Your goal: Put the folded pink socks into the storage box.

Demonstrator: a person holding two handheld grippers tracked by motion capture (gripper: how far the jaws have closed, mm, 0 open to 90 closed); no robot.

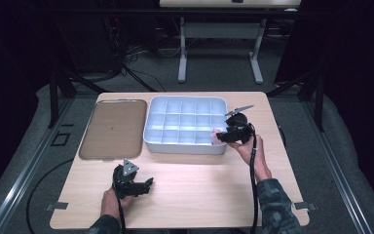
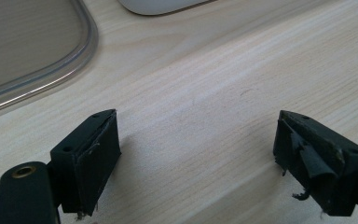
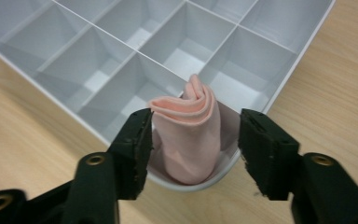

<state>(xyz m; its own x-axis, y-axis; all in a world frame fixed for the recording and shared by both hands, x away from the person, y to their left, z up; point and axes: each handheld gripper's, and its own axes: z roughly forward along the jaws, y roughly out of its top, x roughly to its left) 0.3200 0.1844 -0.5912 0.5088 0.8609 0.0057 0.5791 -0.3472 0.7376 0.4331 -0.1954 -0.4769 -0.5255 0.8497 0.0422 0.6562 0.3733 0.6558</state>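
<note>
A rolled pink cloth (image 3: 189, 144) stands upright in the near right corner compartment of the white divided tray (image 3: 303, 56). My right gripper (image 3: 193, 135) is open around it: the left jaw touches the cloth and the right jaw stands a little off it. In the high view this gripper (image 1: 222, 136) is at the tray's front right corner, where the pink cloth (image 1: 217, 138) peeks out. My left gripper (image 1: 146, 186) is open over bare wood near the table's front, nothing between its fingers (image 2: 91, 158).
The other compartments of the white tray (image 1: 185, 145) that I can see are empty. A flat brownish tray (image 1: 112, 129) lies left of it, its clear rim (image 2: 74, 60) ahead of the left gripper. Bare wooden tabletop (image 1: 199, 190) spans the front.
</note>
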